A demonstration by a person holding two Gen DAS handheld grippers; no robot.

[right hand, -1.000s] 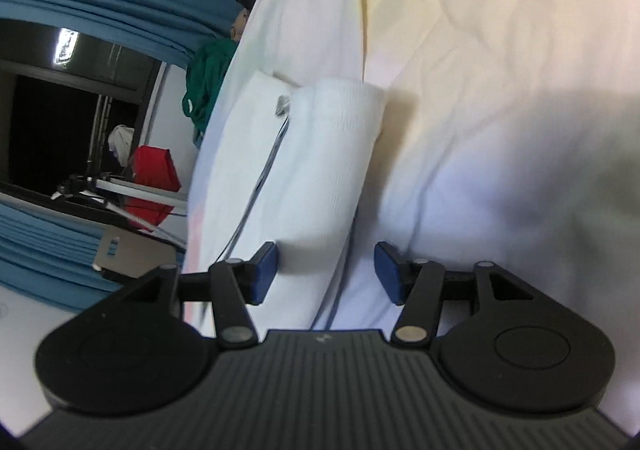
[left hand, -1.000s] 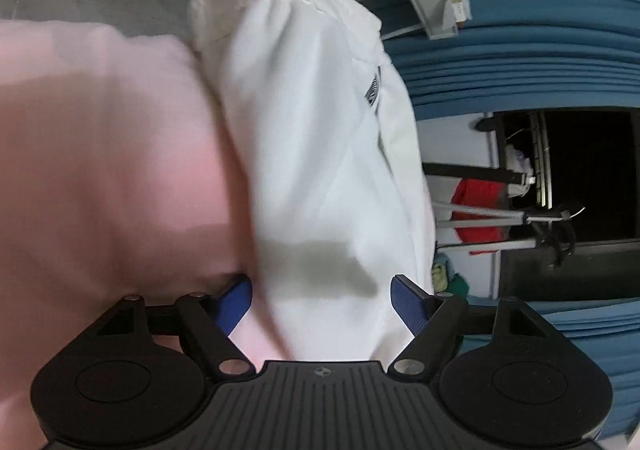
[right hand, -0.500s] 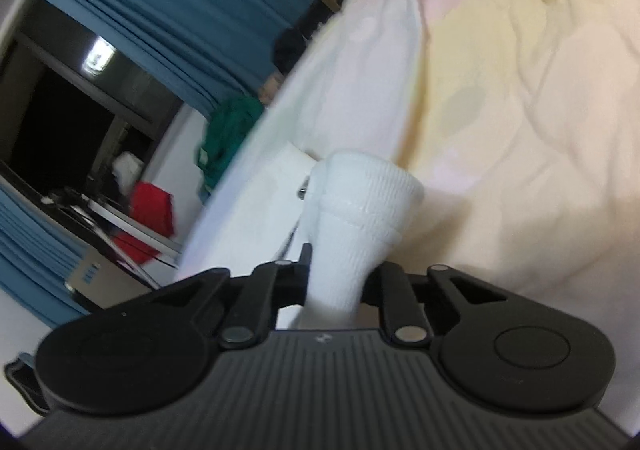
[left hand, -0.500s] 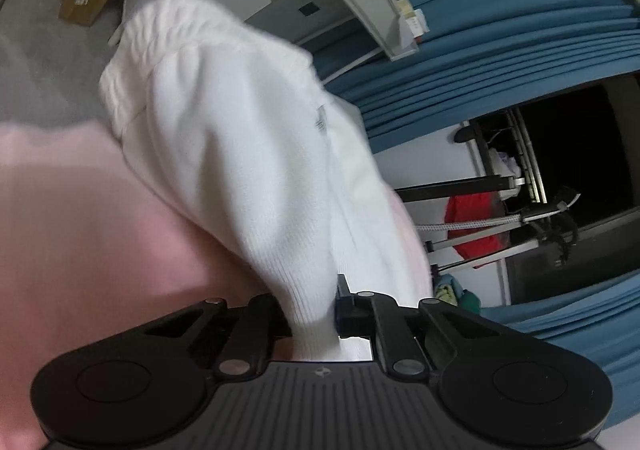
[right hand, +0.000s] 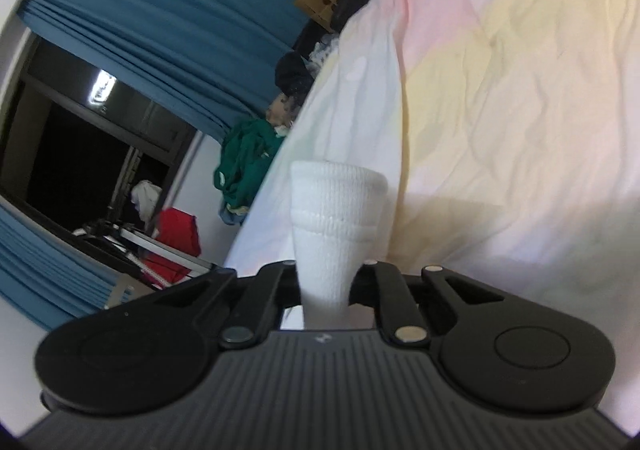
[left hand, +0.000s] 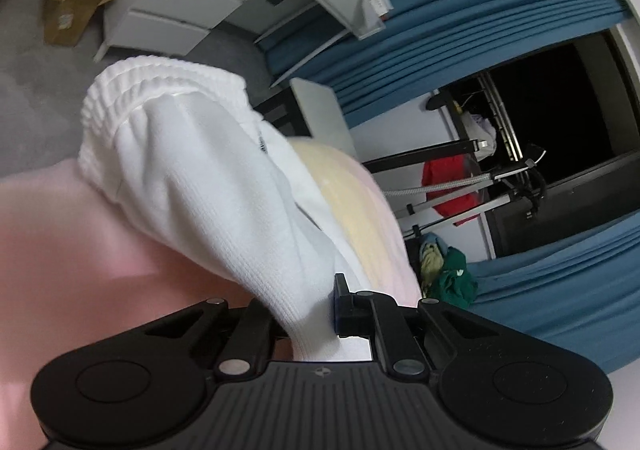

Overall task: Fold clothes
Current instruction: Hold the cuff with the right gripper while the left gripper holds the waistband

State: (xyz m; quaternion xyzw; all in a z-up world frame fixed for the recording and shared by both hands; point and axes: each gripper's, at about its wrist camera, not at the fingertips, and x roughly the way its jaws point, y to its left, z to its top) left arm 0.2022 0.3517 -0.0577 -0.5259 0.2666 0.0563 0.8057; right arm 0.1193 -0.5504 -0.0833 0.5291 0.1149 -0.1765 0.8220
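Bedroom, pastel bedsheet (right hand: 500, 98), blue curtains (left hand: 460, 10). White garment (left hand: 208, 186): raised off bed, long axis spanning both tools. Left tool (left hand: 308, 314): clamped on one end. Right tool (right hand: 326, 282): closing, ribbed cuff (right hand: 336, 210) pinched.

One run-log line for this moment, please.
step: lifting | left tongs: shut on white garment | right tongs: closing on cuff | under: pastel sheet
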